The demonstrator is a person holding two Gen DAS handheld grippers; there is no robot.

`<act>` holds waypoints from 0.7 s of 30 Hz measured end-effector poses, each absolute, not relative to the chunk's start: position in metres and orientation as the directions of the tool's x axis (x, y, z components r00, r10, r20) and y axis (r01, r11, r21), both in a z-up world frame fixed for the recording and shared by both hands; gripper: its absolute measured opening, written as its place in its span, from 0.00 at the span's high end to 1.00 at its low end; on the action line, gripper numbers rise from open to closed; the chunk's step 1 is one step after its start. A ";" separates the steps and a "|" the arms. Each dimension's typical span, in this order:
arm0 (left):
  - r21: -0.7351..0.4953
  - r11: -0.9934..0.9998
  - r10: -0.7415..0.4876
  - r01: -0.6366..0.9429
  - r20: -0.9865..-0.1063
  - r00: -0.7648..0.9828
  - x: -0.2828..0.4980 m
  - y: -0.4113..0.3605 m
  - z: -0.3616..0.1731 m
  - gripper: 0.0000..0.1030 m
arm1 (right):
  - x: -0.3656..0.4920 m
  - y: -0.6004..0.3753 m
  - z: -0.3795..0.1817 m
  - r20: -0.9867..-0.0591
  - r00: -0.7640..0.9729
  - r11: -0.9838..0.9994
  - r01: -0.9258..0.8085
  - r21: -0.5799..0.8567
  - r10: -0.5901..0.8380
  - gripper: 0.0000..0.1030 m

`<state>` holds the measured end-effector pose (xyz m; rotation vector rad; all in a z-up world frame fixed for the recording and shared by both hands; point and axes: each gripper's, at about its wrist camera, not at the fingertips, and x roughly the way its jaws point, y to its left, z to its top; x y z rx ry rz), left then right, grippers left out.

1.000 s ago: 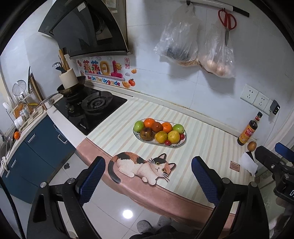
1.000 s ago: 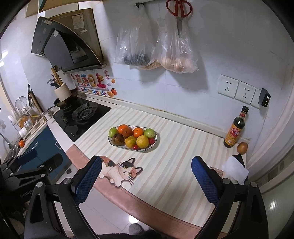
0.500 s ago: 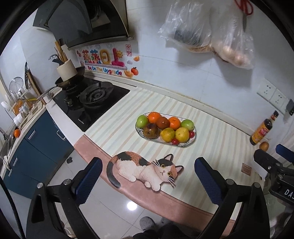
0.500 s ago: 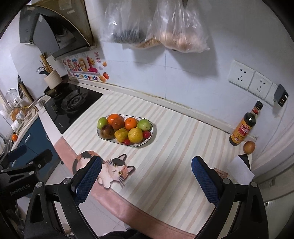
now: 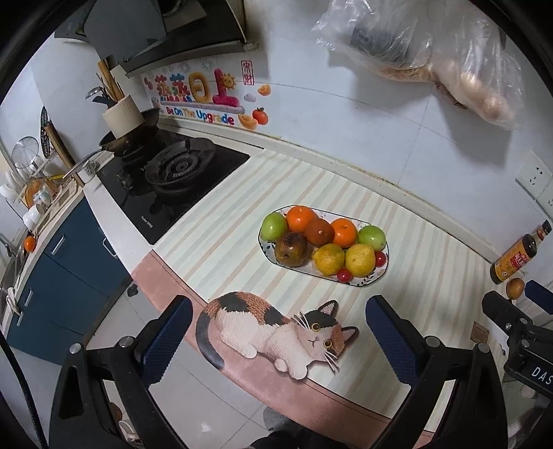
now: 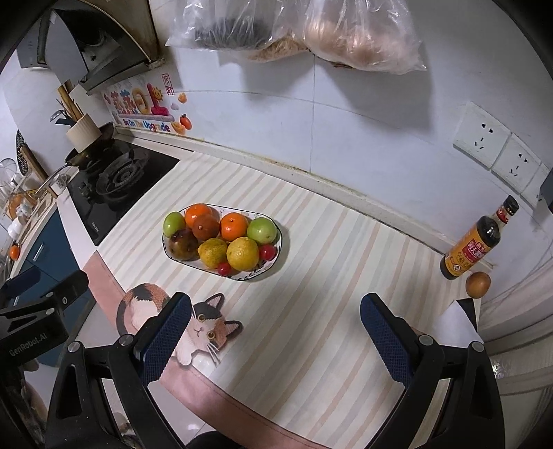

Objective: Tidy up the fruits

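An oval white plate [image 5: 380, 273] [image 6: 273, 269] sits on the striped counter, piled with several fruits: two green ones [image 5: 273, 226] [image 6: 261, 230], oranges [image 5: 301, 218] [image 6: 234, 226], two yellow citrus [image 5: 360, 260] [image 6: 242, 253], a dark brown fruit [image 5: 291, 249] [image 6: 182, 244] and small red tomatoes [image 5: 344, 275] [image 6: 224, 268]. My left gripper [image 5: 276, 328] is open and empty, above the counter's front edge over the cat mat. My right gripper [image 6: 274, 324] is open and empty, nearer than the plate and to its right.
A cat-shaped mat [image 5: 276, 328] [image 6: 193, 324] lies at the front edge. A gas hob with a pan [image 5: 172, 172] [image 6: 117, 179] is to the left. A sauce bottle [image 6: 480, 238] [image 5: 518, 254], a brown egg-like object [image 6: 478, 284] and white paper [image 6: 456, 328] stand at the right. Plastic bags [image 6: 311, 31] hang above.
Both grippers have moved forward and lower toward the counter; the plate and cat mat look larger. Both stay open and empty.
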<state>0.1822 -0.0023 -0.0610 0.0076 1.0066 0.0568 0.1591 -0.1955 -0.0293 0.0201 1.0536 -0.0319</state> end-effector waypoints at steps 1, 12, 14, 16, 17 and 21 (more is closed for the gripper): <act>0.029 0.999 0.048 -0.044 -0.845 0.532 0.183 -0.002 -0.061 0.00 | 0.159 -0.195 -0.029 -0.869 0.494 0.999 0.037 0.001 -0.017 0.03; 0.024 0.999 0.043 -0.044 -0.847 0.530 0.191 0.002 -0.063 0.00 | 0.165 -0.188 -0.031 -0.875 0.485 0.999 0.035 0.010 -0.008 0.03; 0.023 0.999 0.040 -0.040 -0.848 0.529 0.191 0.001 -0.063 0.00 | 0.166 -0.188 -0.031 -0.875 0.485 0.999 0.036 0.013 -0.006 0.03; 0.022 0.999 0.038 -0.037 -0.849 0.528 0.191 0.000 -0.063 0.00 | 0.166 -0.188 -0.031 -0.875 0.485 0.999 0.034 0.011 -0.007 0.03; 0.019 0.999 0.035 -0.036 -0.849 0.528 0.191 -0.001 -0.063 0.00 | 0.167 -0.188 -0.031 -0.875 0.484 0.999 0.035 0.012 -0.006 0.03; 0.012 1.000 0.024 -0.026 -0.855 0.517 0.192 -0.002 -0.064 0.00 | 0.166 -0.188 -0.031 -0.875 0.484 0.999 0.037 0.014 -0.006 0.03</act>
